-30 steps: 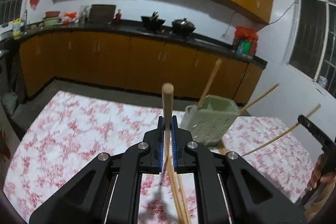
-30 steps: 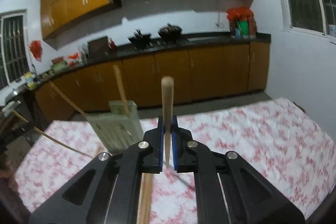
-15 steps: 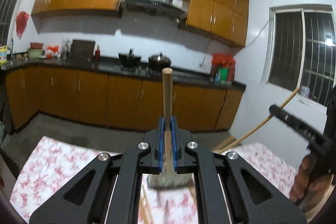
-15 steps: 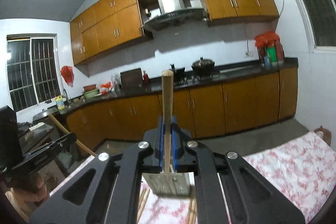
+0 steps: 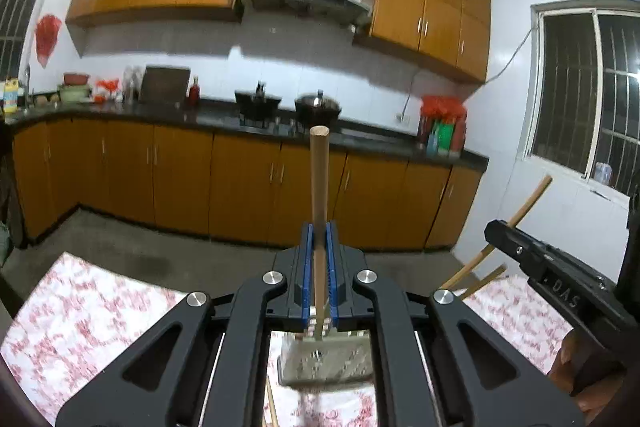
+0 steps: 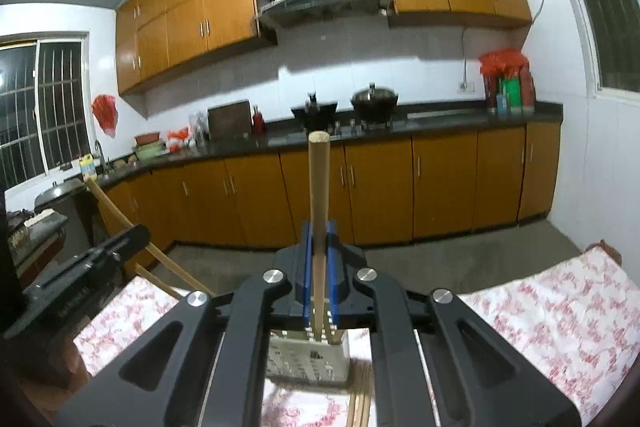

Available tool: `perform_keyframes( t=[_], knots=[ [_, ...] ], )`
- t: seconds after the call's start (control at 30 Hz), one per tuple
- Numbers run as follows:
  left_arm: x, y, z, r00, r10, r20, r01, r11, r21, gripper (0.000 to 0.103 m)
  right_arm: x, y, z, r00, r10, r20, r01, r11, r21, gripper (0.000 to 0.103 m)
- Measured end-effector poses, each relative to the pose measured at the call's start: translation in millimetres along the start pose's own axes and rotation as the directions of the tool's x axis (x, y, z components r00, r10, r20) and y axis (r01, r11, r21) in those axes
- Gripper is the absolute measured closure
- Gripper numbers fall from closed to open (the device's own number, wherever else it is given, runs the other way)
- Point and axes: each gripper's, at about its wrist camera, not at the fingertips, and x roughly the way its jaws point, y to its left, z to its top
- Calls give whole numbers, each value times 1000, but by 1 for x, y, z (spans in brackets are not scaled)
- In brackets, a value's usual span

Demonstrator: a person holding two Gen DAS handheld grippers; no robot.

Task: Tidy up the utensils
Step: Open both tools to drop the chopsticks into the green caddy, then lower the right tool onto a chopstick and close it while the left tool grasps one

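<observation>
My left gripper (image 5: 319,239) is shut on a wooden chopstick (image 5: 319,187) that points up and forward from its blue pads. Just below the jaws stands the pale green perforated utensil holder (image 5: 326,361), partly hidden by the gripper. At the right edge the right gripper (image 5: 520,251) carries another chopstick (image 5: 524,211). In the right wrist view my right gripper (image 6: 319,239) is shut on its chopstick (image 6: 319,187), with the holder (image 6: 308,361) under it. The left gripper (image 6: 100,259) and its chopstick (image 6: 116,215) show at the left.
The table wears a red-and-white floral cloth (image 5: 80,327). Loose chopsticks (image 6: 360,401) lie on it beside the holder. A hand (image 5: 580,367) grips the right tool. Orange kitchen cabinets (image 5: 240,179) and a dark counter run beyond a strip of grey floor.
Both grippers have risen and tipped upward, each still clamped on its chopstick. The holder has slid from in front of the jaws to beneath them, and the two tools have drawn closer.
</observation>
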Motion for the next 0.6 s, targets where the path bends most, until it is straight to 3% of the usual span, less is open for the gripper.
perform_keyframes(
  t=[0.07, 0.13, 0.2, 0.3, 0.43, 0.53, 0.6],
  knots=[
    [1, 3, -3, 1000, -5, -7, 5, 1000, -14, 96, -1, 0, -2, 1000, -3, 1, 3, 1000, -8, 89],
    [-3, 7, -3, 1000, -14, -8, 14, 1000, -19, 94, -7, 0, -4, 1000, -9, 13, 10, 1000, -10, 75],
    [-6, 11, 0, 1000, -20, -3, 20, 999, -31, 90, -14, -3, -1, 1000, -9, 27, 9, 1000, -3, 73],
    [-14, 17, 4, 1000, -24, 14, 24, 998, -55, 76, -29, -8, 2, 998, -25, 55, 24, 1000, 8, 69],
    [-32, 24, 10, 998, -34, 51, 38, 995, -90, 72, -54, -26, 1, 992, -92, 82, 89, 995, 38, 64],
    [-55, 36, 8, 996, -28, 89, 38, 993, -114, 65, -61, -51, -11, 986, -160, 42, 156, 985, 76, 63],
    [-68, 46, 1, 996, 4, 92, 7, 992, -124, 62, -55, -69, -28, 978, -204, -35, 207, 975, 83, 63]
  ],
)
